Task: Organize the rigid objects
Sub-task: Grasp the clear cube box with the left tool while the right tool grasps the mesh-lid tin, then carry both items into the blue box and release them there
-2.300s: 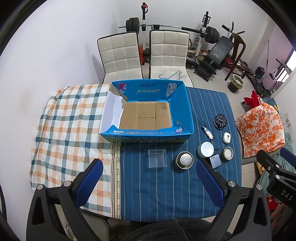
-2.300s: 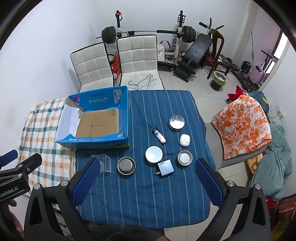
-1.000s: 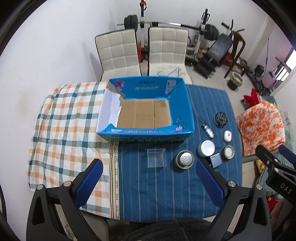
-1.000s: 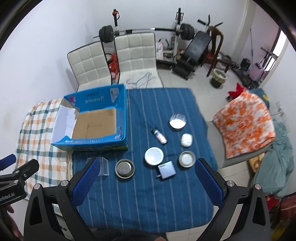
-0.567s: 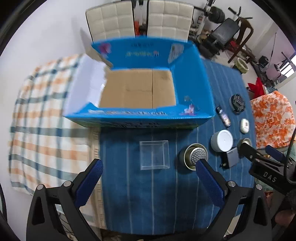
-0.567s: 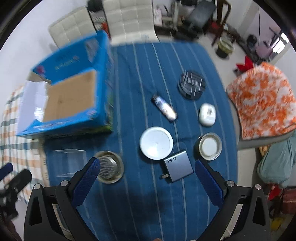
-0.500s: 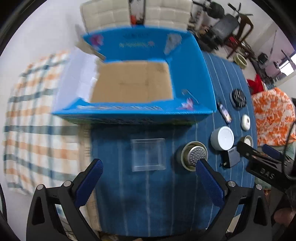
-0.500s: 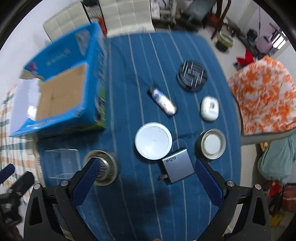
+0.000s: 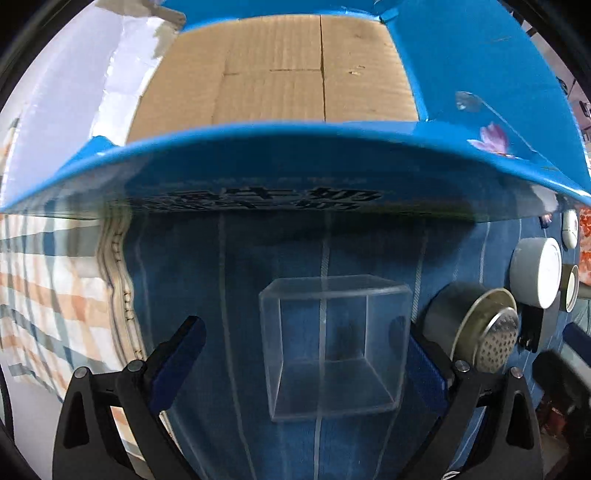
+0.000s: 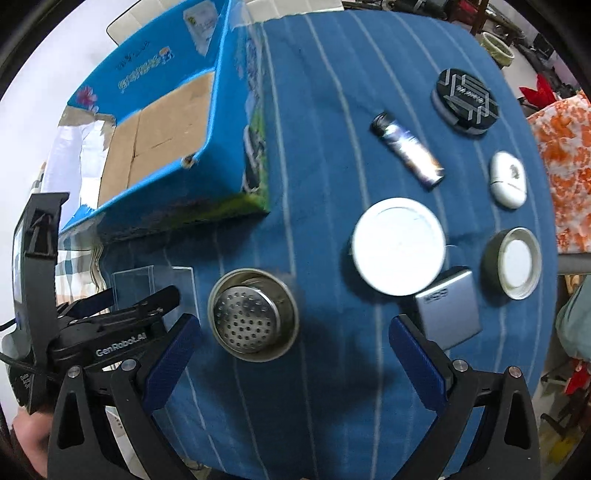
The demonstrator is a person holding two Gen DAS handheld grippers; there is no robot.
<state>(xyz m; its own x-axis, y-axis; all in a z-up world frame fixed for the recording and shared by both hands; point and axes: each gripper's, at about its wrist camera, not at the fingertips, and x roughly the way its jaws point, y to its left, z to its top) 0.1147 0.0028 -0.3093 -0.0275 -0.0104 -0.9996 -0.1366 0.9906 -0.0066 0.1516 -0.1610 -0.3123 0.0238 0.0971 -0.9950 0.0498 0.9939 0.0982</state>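
A home: cloth-covered table point(image 10: 325, 92), padded chair point(image 10: 125, 22), wastebasket point(image 10: 498, 48).

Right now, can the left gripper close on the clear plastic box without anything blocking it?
Probably yes. The left gripper is open with the clear plastic box between its fingers. The metal strainer sits close beside the right finger, so that side is tight.

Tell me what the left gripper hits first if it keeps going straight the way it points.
Most likely the clear plastic box: it sits between the open fingers of the left gripper, right ahead. Beyond it stands the blue cardboard box.
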